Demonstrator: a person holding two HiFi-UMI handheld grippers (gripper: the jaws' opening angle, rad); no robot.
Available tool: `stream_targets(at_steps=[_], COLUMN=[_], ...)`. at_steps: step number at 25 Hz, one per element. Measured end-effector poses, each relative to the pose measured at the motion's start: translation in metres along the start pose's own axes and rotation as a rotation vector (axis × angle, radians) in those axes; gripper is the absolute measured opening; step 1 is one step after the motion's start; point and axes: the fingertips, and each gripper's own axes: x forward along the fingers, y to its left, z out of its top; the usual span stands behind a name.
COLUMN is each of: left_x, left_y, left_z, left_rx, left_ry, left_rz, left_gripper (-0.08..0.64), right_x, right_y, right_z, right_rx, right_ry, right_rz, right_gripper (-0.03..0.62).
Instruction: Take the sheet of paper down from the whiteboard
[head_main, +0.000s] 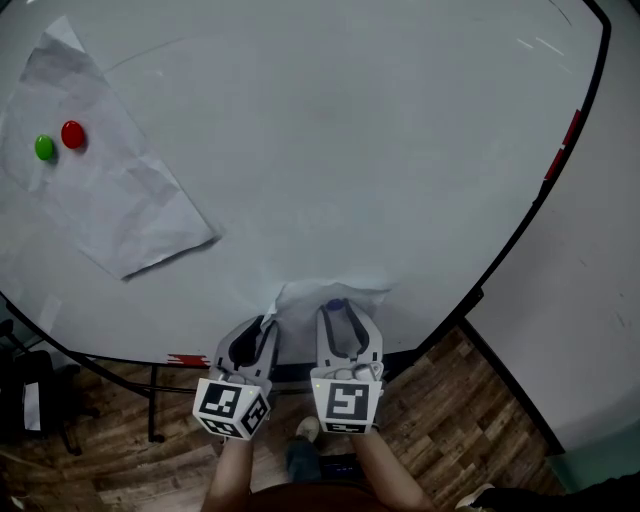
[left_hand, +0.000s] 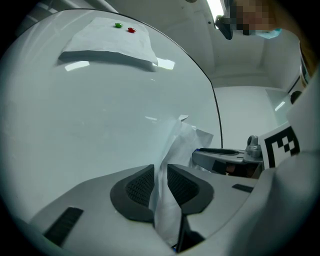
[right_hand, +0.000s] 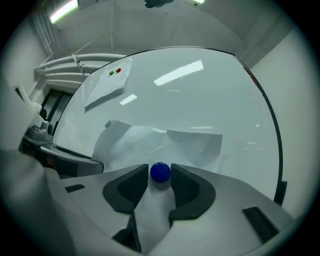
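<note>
At far left on the whiteboard (head_main: 380, 150): one spare sheet (head_main: 110, 200), creased, pinned by a green magnet (head_main: 44, 148) and a red magnet (head_main: 73, 134); neither of my grippers is near it.

Bottom centre, item in hand: the sheet of paper (right_hand: 170, 142), crumpled, lying against the board near its lower edge.

My left gripper (left_hand: 160, 175): pads closed on a raised fold at the sheet's left side.

My right gripper (head_main: 342, 318): jaws set against either side of the blue magnet (right_hand: 160, 172), which sits on the sheet.

Status, as I judge it: both grips made, sheet not yet free. Left to do: pull the magnet off and carry the paper away.

Right: bare white board, glossy with lamp glare, edged by a black frame (head_main: 560, 150); beyond it a pale wall (head_main: 610, 280); below, wooden floor (head_main: 450, 410).
</note>
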Motion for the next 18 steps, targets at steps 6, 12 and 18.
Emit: stream_targets(at_steps=[6,12,18], left_x=[0.0026,0.0056,0.0083], left_y=[-0.0009,-0.0012,0.0025], left_z=[-0.0007,-0.0004,-0.0003], left_rx=[0.016,-0.003,-0.071], left_ry=[0.006,0.008,0.011], left_rz=[-0.003,-0.026,-0.027], left_gripper=[0.064,0.026,0.025], right_x=[0.0012,0.0012,0.0013], right_y=[-0.0007,-0.0018,-0.0011], right_z=[0.001,0.0002,0.0007], right_rx=[-0.041,-0.051,-0.061], right_ry=[-0.031,-0.025,-0.026], right_rz=[-0.025,-0.028,-0.015], right_gripper=[0.124,0.137,0.137])
